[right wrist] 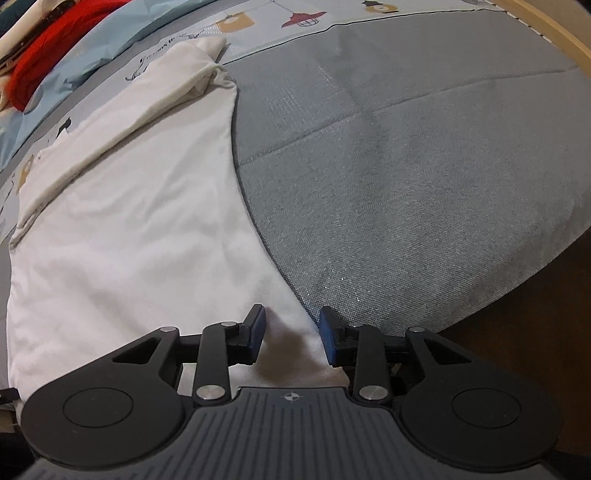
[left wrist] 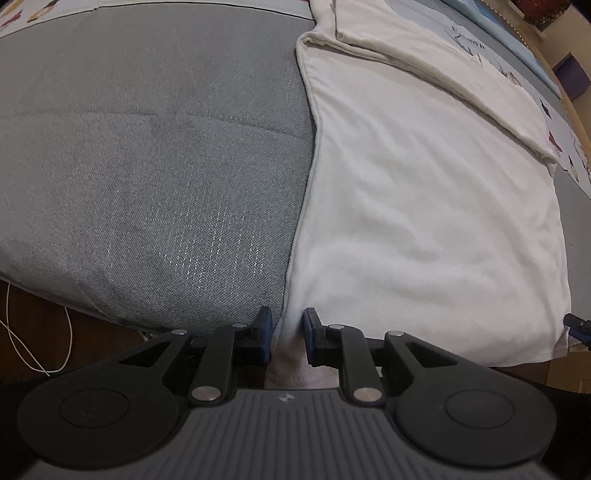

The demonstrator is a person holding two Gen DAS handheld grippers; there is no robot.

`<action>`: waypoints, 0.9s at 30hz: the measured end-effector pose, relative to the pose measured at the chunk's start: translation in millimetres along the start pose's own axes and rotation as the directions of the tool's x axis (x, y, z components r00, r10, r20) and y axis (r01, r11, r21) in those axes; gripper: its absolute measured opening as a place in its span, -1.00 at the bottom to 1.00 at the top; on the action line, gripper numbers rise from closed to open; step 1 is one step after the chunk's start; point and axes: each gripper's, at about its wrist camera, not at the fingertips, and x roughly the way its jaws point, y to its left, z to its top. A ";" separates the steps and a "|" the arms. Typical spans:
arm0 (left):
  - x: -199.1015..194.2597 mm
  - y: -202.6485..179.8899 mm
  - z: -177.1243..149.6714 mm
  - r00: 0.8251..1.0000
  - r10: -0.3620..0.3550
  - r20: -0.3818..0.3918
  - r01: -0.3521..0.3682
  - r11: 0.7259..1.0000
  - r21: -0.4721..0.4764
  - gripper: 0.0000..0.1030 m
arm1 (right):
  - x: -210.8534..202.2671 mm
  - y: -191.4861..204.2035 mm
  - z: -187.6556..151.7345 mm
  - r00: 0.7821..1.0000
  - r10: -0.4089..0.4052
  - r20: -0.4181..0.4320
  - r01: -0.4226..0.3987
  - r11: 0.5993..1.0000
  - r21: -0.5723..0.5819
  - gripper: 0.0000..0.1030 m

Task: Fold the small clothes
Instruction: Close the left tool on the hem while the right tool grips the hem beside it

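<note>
A white garment (left wrist: 424, 206) lies flat on a grey bed cover (left wrist: 147, 166), with a cream sleeve folded across its far part (left wrist: 443, 70). My left gripper (left wrist: 288, 328) straddles the garment's near left corner, its blue pads a narrow gap apart with cloth between them. In the right wrist view the garment (right wrist: 129, 229) fills the left half. My right gripper (right wrist: 291, 328) is open around the garment's near right corner, which lies between the pads. The right gripper's blue tip shows at the edge of the left wrist view (left wrist: 580, 328).
The bed's near edge drops to a dark wooden floor (right wrist: 517, 332). A white cable (left wrist: 37, 343) lies on the floor at left. A printed light-blue sheet (right wrist: 258, 22) and red cloth (right wrist: 40, 62) lie at the far side of the bed.
</note>
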 end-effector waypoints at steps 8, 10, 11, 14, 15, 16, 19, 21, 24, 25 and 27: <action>-3.2 -6.3 -3.9 1.000 -0.008 0.016 0.007 0.999 0.041 -0.89 | 1.2 13.9 -0.9 1.000 0.008 0.004 -0.008 0.994 -0.105 -0.84; -9.7 -7.3 -5.3 0.999 -0.009 0.042 0.007 0.999 0.048 -0.90 | -5.8 14.9 -0.3 0.999 0.036 0.028 -0.033 0.994 -0.101 -0.88; -13.7 -6.8 -5.9 0.998 -0.015 0.057 0.013 0.999 0.047 -0.90 | -11.8 15.1 0.4 0.997 0.059 0.052 -0.054 0.994 -0.099 -0.89; -25.8 -3.8 -6.3 0.993 -0.056 0.102 0.053 0.998 0.030 -0.90 | -25.4 13.2 3.7 0.986 0.126 0.110 -0.117 0.989 -0.086 -0.89; -26.4 -2.9 -5.7 0.993 -0.063 0.103 0.061 0.998 0.022 -0.90 | -25.0 12.2 4.5 0.986 0.124 0.112 -0.115 0.990 -0.081 -0.89; -24.9 -2.1 -5.2 0.993 -0.063 0.096 0.062 0.998 0.014 -0.90 | -22.1 10.6 5.2 0.988 0.114 0.100 -0.108 0.992 -0.071 -0.89; -17.6 -1.6 -3.9 0.998 -0.040 0.054 0.041 0.999 -0.002 -0.89 | -7.8 7.9 4.9 0.996 0.082 0.023 -0.081 0.996 -0.048 -0.88; -14.0 -1.3 -4.5 0.999 -0.028 0.033 0.028 1.000 -0.010 -0.88 | -2.4 9.8 3.1 0.998 0.063 -0.007 -0.063 0.996 -0.059 -0.81; -11.0 0.0 -5.0 1.000 -0.013 0.010 0.013 1.000 -0.015 -0.76 | 3.2 12.4 -0.8 0.999 0.041 -0.033 -0.043 0.996 -0.076 -0.80; -9.8 0.2 -5.3 1.000 -0.008 0.001 0.008 1.000 -0.016 -0.75 | 3.4 12.3 -0.5 0.999 0.039 -0.035 -0.042 0.996 -0.077 -0.80; -7.4 1.0 -6.5 1.000 0.001 -0.015 -0.001 1.000 -0.015 -0.70 | 3.6 11.5 -0.3 0.999 0.037 -0.039 -0.040 0.996 -0.076 -0.80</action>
